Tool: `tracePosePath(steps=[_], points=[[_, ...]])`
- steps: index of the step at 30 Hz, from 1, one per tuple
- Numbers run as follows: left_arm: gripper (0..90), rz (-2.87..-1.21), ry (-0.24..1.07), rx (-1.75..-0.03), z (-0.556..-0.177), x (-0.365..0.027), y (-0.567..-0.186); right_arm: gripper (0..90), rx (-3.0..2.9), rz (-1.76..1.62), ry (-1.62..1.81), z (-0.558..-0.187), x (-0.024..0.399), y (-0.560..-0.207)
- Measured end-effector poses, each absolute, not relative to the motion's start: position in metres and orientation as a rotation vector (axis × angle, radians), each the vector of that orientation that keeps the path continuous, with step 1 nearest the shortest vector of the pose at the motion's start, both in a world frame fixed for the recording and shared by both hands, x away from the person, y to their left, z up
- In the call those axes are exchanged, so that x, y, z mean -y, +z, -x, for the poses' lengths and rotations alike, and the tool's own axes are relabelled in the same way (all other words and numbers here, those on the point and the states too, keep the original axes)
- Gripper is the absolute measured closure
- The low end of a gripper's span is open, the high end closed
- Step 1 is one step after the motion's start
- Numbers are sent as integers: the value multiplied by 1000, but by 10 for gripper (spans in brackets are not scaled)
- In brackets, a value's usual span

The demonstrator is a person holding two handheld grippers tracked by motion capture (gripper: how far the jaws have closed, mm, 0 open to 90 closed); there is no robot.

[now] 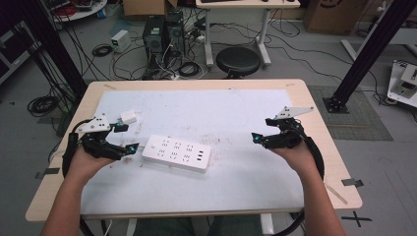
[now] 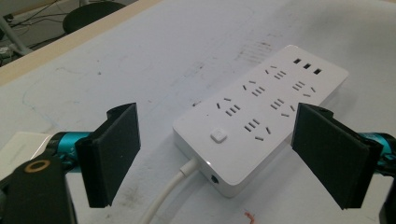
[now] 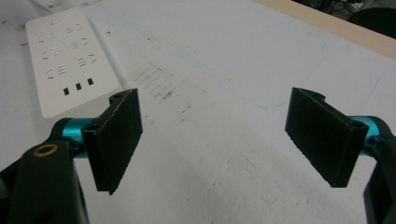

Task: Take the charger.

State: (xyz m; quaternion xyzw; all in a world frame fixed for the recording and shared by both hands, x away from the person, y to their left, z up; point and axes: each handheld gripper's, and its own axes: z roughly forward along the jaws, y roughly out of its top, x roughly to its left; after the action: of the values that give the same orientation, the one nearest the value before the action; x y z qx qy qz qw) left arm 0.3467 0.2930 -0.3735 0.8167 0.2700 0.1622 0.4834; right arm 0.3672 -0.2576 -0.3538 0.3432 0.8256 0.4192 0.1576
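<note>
A: Left gripper (image 1: 123, 137) first. Jaws wide apart, nothing between the pads. In the left gripper view the power strip (image 2: 261, 114) lies flat just ahead of the jaws, its switch end and cord (image 2: 163, 198) nearest, roughly centred in the gap.

B: Touching it?

A: No contact I can see. The strip sits past the jaw tips, a little toward the right-hand jaw. A small white adapter (image 1: 129, 117) lies on the table (image 1: 305, 191) just outside the left-hand jaw.

B: And the right gripper (image 1: 263, 130)?

A: Jaws also spread, empty. It hovers well apart from the strip; in the right gripper view the strip's USB end (image 3: 77, 86) lies beyond and outside its left-hand jaw, bare white mat between the pads.

B: Step in hand?

A: My reading: approach, before any grasp. The left gripper is lined up on the strip's near end.

B: Next move?

A: Likely ease the left jaws forward until they straddle the strip's width, keeping off the cord, then close. The right would need to travel across to help.
</note>
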Motion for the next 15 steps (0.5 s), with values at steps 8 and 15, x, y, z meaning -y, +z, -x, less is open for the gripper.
tracePosePath(steps=[8, 15], points=[[156, -2001, 400, -657, -344, -292, -372, 193, -2365, -965, 1200, -364, 255, -350], [157, -1989, 442, -690, -347, -301, -371, 193, -2363, -954, 1192, -360, 257, -350]])
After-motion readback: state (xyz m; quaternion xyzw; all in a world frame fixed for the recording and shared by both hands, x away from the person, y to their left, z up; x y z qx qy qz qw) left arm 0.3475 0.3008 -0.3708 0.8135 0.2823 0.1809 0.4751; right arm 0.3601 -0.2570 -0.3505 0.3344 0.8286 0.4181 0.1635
